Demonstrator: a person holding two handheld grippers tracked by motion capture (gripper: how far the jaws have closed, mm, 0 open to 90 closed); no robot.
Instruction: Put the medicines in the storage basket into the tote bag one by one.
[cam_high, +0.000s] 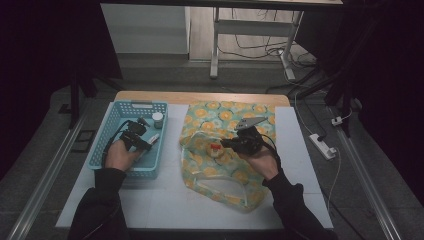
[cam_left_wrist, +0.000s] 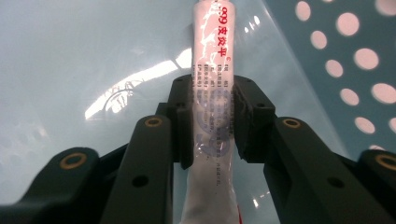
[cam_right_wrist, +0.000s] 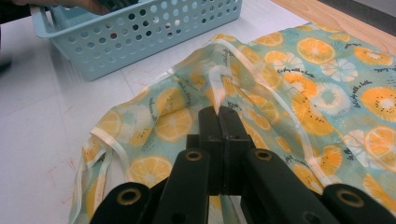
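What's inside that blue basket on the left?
In the blue basket: a small white-lidded jar at the far end, and a white tube gripped by the left hand-held gripper. The person's hand covers the nearer part.

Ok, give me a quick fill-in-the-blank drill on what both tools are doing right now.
1. The left tool is clamped on a white ____ with red print.
2. That item lies inside the light blue ____, beside a small jar.
3. The right tool pinches the edge of a bag printed with ____ slices.
4. The bag lies on the white table, to the ____ of the left tool in the high view.

Missing words: tube; basket; orange; right
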